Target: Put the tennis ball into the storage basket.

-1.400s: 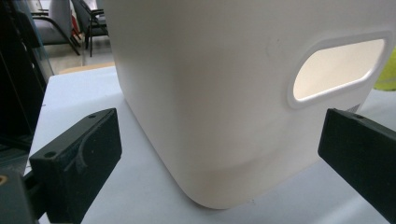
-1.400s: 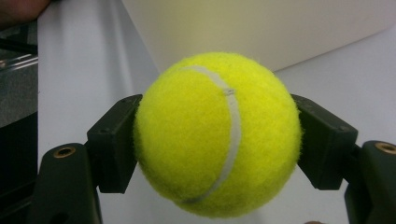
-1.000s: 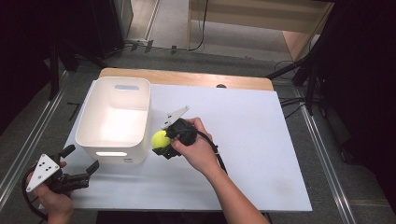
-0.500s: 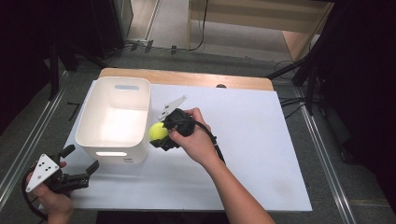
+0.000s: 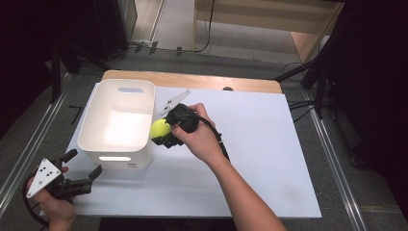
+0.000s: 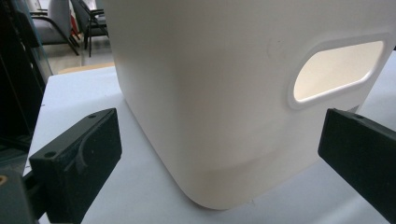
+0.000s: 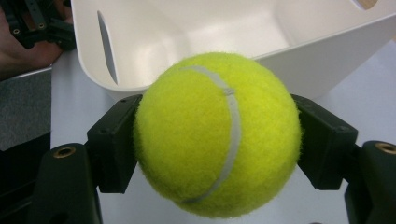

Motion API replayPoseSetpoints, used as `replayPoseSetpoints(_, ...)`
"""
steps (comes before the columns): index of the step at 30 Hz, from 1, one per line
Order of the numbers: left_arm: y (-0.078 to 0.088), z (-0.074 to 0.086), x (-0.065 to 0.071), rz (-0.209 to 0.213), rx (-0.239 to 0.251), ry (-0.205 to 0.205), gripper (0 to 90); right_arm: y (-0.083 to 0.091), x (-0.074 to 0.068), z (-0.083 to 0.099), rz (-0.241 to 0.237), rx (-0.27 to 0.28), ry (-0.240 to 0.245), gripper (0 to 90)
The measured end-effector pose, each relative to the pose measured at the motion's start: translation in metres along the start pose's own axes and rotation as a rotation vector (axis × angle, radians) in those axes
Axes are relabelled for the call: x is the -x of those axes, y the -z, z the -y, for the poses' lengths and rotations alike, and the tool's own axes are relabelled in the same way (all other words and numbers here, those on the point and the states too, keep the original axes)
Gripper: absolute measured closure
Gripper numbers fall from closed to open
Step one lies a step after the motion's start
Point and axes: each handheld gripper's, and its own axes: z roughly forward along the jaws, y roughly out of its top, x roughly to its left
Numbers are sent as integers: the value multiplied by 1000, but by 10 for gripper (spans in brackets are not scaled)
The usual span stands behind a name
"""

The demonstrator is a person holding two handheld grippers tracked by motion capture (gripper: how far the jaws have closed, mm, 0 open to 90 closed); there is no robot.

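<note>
Currently right gripper [image 5: 163, 132] pinches the tennis ball [image 5: 159, 129] at the white bin's [image 5: 91, 122] right rim. Right gripper view shows both pads on the ball [image 7: 217, 133]; from above they're partly hidden. Left gripper [image 5: 79, 175] spread wide, empty, beside the bin's [image 6: 224, 93] near corner.

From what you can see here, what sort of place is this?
Probably a lab or workshop recording station: a white table on a concrete floor, cables beside it, office chairs behind, and a handheld gripper with a tennis ball.

Right gripper [image 5: 162, 131] holds tennis ball [image 5: 159, 129] at white bin [image 5: 118, 122] rim; left gripper [image 5: 79, 171] near bin corner
</note>
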Motion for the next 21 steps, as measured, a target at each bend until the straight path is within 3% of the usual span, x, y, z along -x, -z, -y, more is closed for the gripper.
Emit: replayPoseSetpoints(21,0,0,0,4,4,11,0,1,4,-28,-2,15,18,236)
